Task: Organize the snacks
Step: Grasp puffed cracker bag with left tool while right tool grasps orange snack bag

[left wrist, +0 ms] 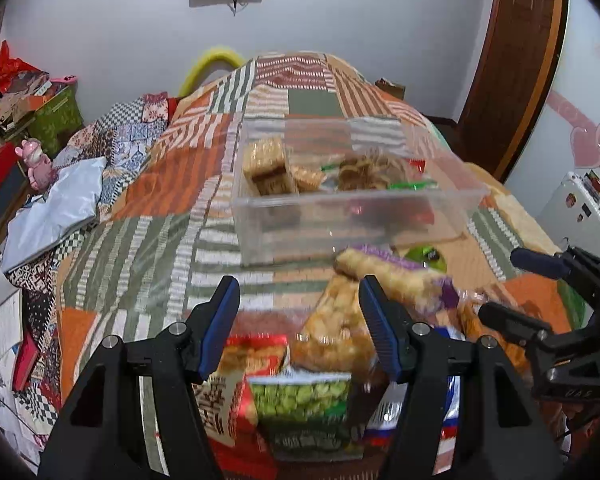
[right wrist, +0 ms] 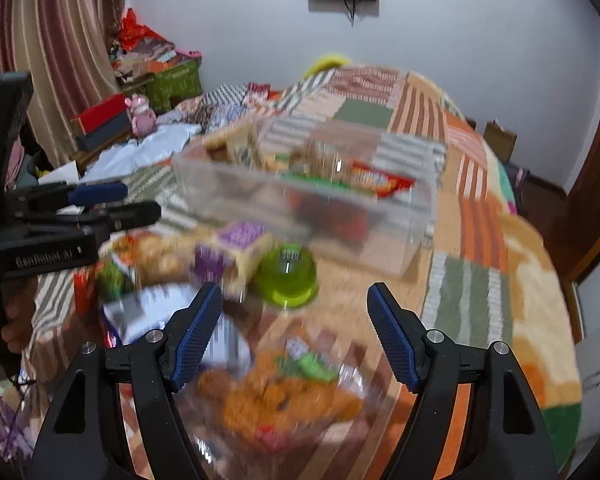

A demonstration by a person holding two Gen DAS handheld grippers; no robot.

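The loose snack packets lie on the bed just short of the clear bin [left wrist: 356,216]. The left gripper [left wrist: 300,320] hangs nearest the green pea packet [left wrist: 300,398] — fingers wide, empty. The right gripper [right wrist: 292,332] (also wide, empty) hovers over an orange-snack bag [right wrist: 284,396].

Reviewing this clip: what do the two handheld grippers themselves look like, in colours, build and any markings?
Both the left gripper and the right gripper are matte black plastic frames with triangular cut-outs, silver round pivot pins, and two fingers faced with ribbed blue pads. Seen from the right wrist, the left one's body bears white lettering, roughly "GenRobot AI".
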